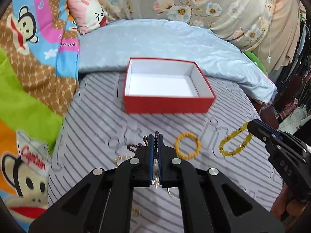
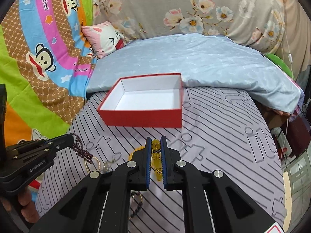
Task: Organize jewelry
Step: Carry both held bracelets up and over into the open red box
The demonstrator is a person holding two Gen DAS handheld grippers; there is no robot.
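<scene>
Both handheld tools angle down over a striped bed (image 1: 97, 116). The left gripper (image 1: 155, 136) is clamped on a dark beaded strand (image 2: 81, 151), which dangles from its tips. The right gripper (image 2: 155, 141) is clamped on a yellow bead bracelet (image 1: 233, 143), lifted off the sheet. An orange bracelet (image 1: 187, 145) lies between them, with the empty red box (image 1: 167, 103) beyond. Small pale jewelry under the left tool is hard to make out. The cartoon blanket (image 2: 44, 3) reads "Paul frank".
</scene>
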